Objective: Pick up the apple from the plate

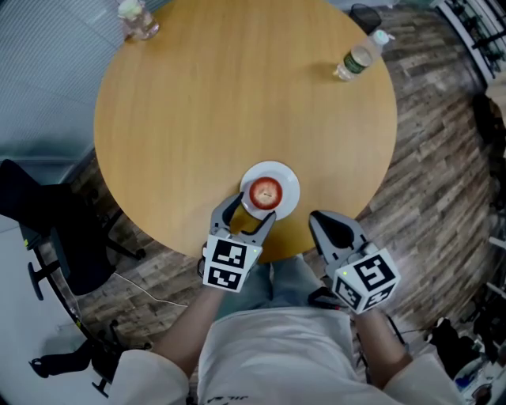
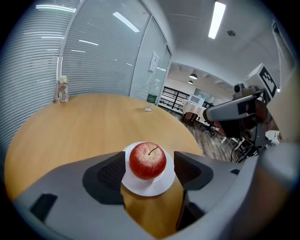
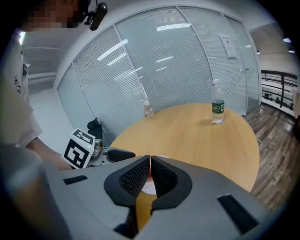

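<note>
Red apple (image 1: pixel 265 192) is sitting in the middle of a small white round plate (image 1: pixel 289 179), down near the 6 o'clock edge of the round wooden worktop (image 1: pixel 237 95) in the head view. Left claw (image 1: pixel 255 207) is spread wide right at the plate's near rim. In its own view the apple shows up between the two pads, neither one touching it (nothing gripped). Right claw (image 3: pixel 150 161) is pinched closed on nothing, off the worktop edge at about 4 o'clock from the plate. Clear plastic water bottle (image 1: pixel 360 57) stands at 1 o'clock, small glass jar (image 1: pixel 138 20) at 11.
</note>
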Demonstrator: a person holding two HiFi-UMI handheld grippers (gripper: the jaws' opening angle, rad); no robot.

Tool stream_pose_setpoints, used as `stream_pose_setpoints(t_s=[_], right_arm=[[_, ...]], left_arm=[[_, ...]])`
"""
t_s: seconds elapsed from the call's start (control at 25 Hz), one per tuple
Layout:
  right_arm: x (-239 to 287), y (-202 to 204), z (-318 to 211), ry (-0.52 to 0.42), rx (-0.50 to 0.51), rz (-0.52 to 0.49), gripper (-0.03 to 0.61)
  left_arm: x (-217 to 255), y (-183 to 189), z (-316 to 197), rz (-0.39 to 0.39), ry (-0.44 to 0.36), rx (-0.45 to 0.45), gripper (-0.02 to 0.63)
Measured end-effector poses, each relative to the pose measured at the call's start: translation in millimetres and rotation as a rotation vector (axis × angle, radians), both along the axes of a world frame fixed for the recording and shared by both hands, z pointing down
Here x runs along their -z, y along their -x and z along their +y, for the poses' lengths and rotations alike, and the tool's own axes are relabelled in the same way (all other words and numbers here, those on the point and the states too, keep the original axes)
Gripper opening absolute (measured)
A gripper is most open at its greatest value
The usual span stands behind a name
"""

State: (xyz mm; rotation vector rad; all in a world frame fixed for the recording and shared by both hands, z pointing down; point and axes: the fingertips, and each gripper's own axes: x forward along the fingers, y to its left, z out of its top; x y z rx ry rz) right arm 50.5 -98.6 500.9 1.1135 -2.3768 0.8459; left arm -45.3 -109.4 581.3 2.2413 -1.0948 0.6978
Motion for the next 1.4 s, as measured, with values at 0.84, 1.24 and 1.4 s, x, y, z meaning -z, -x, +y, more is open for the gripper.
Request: stream_pose_setpoints(t_s=[0.84,1.24,1.4], right_arm=[[-19.1,-19.3,-0.2,0.056,-0.056,0.005,0.032],[-23.2,-26.0,-0.4,0.070,-0.075,0.003,0.032],[-25.6,-28.7,-0.2,0.071,-0.082,0.002,0.031]], left_arm=[[-43.3,-18.1,-14.2,-0.066,0.023,-0.028,0.396],[-52.9,-23.3,-17.3,-0.069,0.043,-0.030,0.396],[-55.6,-24.6,-17.2,-0.073,0.040,-0.028,0.390]])
